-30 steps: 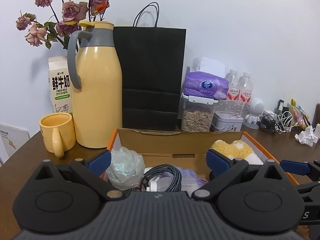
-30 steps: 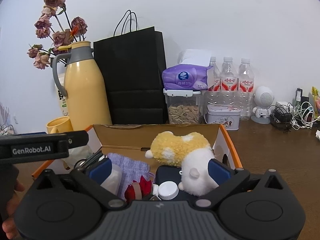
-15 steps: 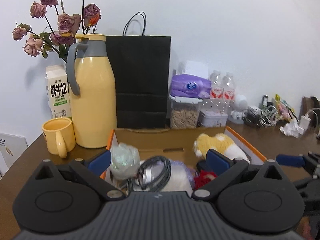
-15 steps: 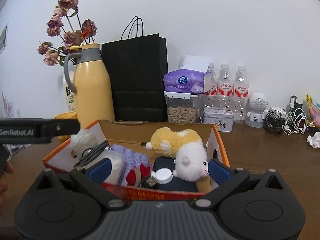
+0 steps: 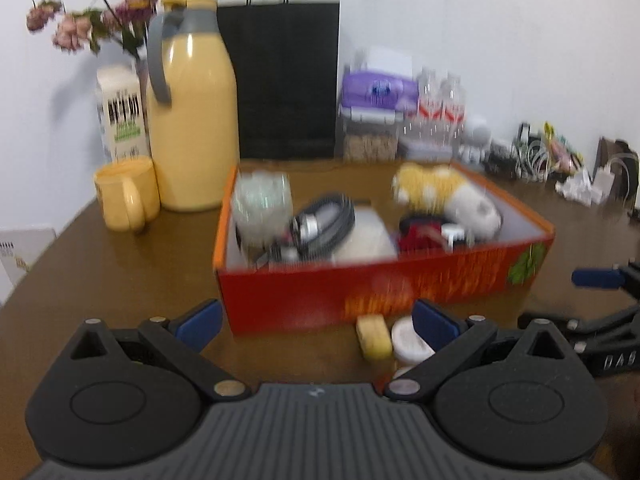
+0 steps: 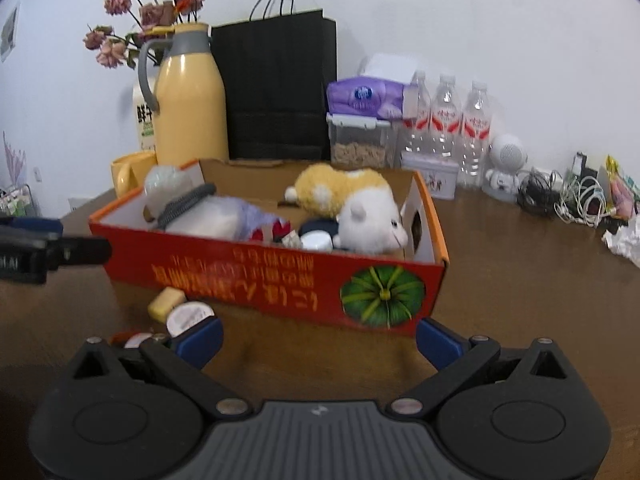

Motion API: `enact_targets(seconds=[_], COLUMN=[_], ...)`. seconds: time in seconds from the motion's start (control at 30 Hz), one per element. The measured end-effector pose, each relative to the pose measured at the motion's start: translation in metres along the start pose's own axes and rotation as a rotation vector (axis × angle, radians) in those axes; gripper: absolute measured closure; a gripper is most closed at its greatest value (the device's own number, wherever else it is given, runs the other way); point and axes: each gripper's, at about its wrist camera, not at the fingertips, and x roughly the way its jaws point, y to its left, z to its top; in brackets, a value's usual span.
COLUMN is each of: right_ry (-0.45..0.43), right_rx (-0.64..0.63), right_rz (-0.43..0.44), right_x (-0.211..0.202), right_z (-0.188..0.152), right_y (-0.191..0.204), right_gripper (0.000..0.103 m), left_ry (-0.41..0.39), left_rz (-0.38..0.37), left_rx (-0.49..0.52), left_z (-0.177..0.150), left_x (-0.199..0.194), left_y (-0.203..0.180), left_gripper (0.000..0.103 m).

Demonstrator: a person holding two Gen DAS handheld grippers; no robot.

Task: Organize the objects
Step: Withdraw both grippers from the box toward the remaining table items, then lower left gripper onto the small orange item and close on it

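An open red cardboard box [image 5: 384,284] [image 6: 280,276] sits on the brown table, holding a yellow-and-white plush toy [image 6: 352,200] [image 5: 444,196], a coiled grey cable [image 5: 324,220] [image 6: 184,200], a clear bag [image 5: 260,200] and other small items. In front of the box lie a yellow sponge-like block [image 5: 374,338] [image 6: 166,304] and a small round white container [image 5: 410,340] [image 6: 190,318]. My left gripper [image 5: 316,322] is open and empty, short of the box's front wall. My right gripper [image 6: 318,334] is open and empty too, near the box's front right corner.
Behind the box stand a yellow thermos jug [image 5: 192,112] [image 6: 188,96], a yellow mug [image 5: 126,196], a milk carton [image 5: 120,116], a black paper bag [image 6: 276,84], a seed container [image 6: 358,140], water bottles [image 6: 446,120] and tangled cables [image 6: 568,196].
Both grippers have pulled back and away from the box; its red front wall and the small items before it now show. The left view is motion-blurred.
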Motion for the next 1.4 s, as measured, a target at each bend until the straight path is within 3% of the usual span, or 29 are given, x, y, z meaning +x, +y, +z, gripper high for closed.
enact_targets(seconds=[0.1,0.7,1.13,1.23,1.4], right_ry=[0.014,0.043,0.063,0.068,0.071], right_rx=[0.0,0.042,0.043,0.042,0.035], right_rz=[0.0,-0.005,0.0,-0.002,-0.004], right_x=[0.001,0.007,0.012,0.013,0.014], right_z=[-0.006,-0.013,-0.014,-0.015,-0.015], right_y=[-0.001,-0.01,-0.01,-0.009,-0.008], right_gripper=[0.0,0.0,0.0,0.0,0.0], left_ry=[0.043,0.131,0.103,0.107,0.133], left_rz=[0.0,-0.021,-0.028,-0.025,0.005], left_rx=[0.01,0.114,0.072,0.061,0.064], left_z=[-0.012,-0.031,-0.035,-0.039,-0.042], left_x=[0.004,0.025,0.011,0.005,0.006], left_y=[-0.005,-0.049,-0.036,-0.027,-0.018], left_gripper=[0.0,0.0,0.001,0.007,0.031])
